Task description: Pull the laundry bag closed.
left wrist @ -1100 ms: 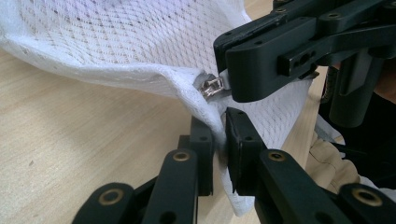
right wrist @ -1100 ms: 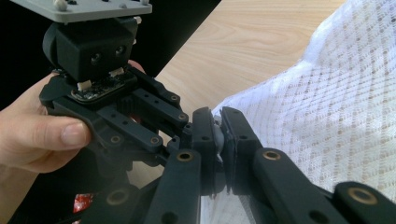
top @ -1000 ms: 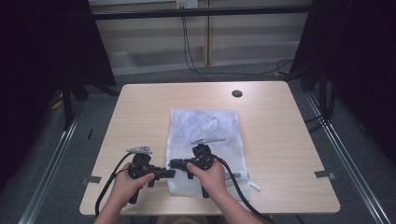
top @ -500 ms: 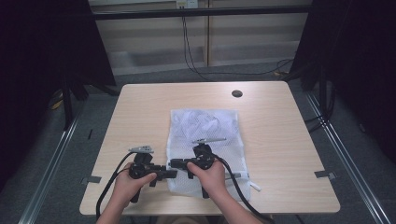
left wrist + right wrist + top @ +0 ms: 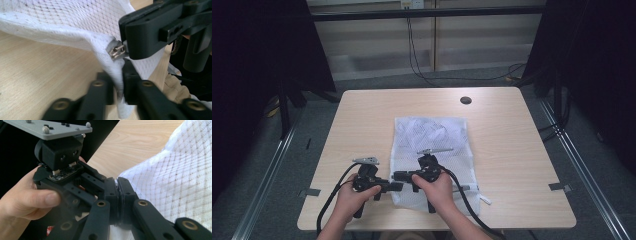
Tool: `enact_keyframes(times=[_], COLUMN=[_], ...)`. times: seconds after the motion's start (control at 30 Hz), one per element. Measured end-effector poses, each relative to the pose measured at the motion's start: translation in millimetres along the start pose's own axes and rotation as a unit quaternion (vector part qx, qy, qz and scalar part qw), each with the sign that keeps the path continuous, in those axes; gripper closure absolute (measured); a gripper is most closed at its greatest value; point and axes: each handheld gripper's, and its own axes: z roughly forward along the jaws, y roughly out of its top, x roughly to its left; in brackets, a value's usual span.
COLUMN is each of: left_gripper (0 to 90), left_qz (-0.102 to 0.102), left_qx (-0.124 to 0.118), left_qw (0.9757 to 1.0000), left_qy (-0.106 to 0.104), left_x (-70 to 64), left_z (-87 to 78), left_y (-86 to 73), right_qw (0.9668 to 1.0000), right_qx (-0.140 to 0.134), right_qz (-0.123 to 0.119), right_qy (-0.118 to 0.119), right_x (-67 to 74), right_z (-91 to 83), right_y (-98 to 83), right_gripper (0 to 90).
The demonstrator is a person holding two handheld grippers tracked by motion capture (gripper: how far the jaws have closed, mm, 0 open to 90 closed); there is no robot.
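High view, white mesh bag (image 5: 432, 137) on wooden table (image 5: 362, 115), left gripper (image 5: 398, 186) and right gripper (image 5: 398, 175) both clamped on its near-left edge, jaws meeting tip to tip, small dark hole (image 5: 465, 100) far right.

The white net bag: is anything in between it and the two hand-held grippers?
No. The left hand-held gripper pinches the mesh bag edge; the right hand-held gripper is shut on its zipper pull.

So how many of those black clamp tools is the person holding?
2. The left hand-held gripper sits at the white mesh bag's near-left edge; the right hand-held gripper lies over the bag, jaws meeting the left one's there.
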Motion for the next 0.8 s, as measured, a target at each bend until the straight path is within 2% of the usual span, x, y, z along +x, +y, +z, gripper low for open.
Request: enact_keyframes(times=[0.07,0.1,0.17,0.2,0.37,0.4,0.57,0.63,0.8], left_gripper=[87.4,88.1,88.3,88.3,88.5,88.5,88.5,88.5,88.5], left_qz=[-0.002,0.011,0.013,0.005,-0.004,-0.013,-0.015,-0.023,-0.022], left_qx=[0.002,0.001,0.002,-0.001,-0.013,-0.017,-0.019,-0.023,-0.022], left_qw=[1.0000,0.9999,0.9999,1.0000,0.9999,0.9998,0.9997,0.9995,0.9995], left_qy=[-0.002,0.005,0.008,0.004,0.002,0.002,0.000,0.000,0.000], left_x=[-0.2,-1.6,-2.6,-3.1,-1.8,-2.0,-3.3,-4.0,-4.2], left_z=[-0.7,-1.5,-1.8,-3.1,-6.5,-7.2,-6.6,-6.5,-6.1], left_y=[0.3,0.6,1.1,0.8,-0.2,-0.6,-0.2,-0.2,-0.9], right_qw=[1.0000,1.0000,0.9999,0.9999,0.9997,0.9997,0.9996,0.9996,0.9995], right_qx=[0.000,0.000,0.001,0.002,0.003,0.004,0.003,0.004,0.005], right_qz=[0.004,0.009,0.012,0.014,0.023,0.023,0.028,0.027,0.030], right_qy=[0.003,0.003,0.001,0.000,0.002,-0.002,-0.001,0.001,0.002], right_x=[0.0,-0.4,-0.8,-1.2,-2.7,-4.1,-6.5,-6.6,-7.3], right_z=[-0.3,-1.5,-2.9,-3.7,-10.2,-14.4,-20.2,-21.1,-22.1], right_y=[0.0,0.4,0.7,0.9,1.5,2.1,2.4,2.2,1.8], right_gripper=[86.7,86.8,86.8,86.8,86.9,86.9,86.9,86.9,86.9])
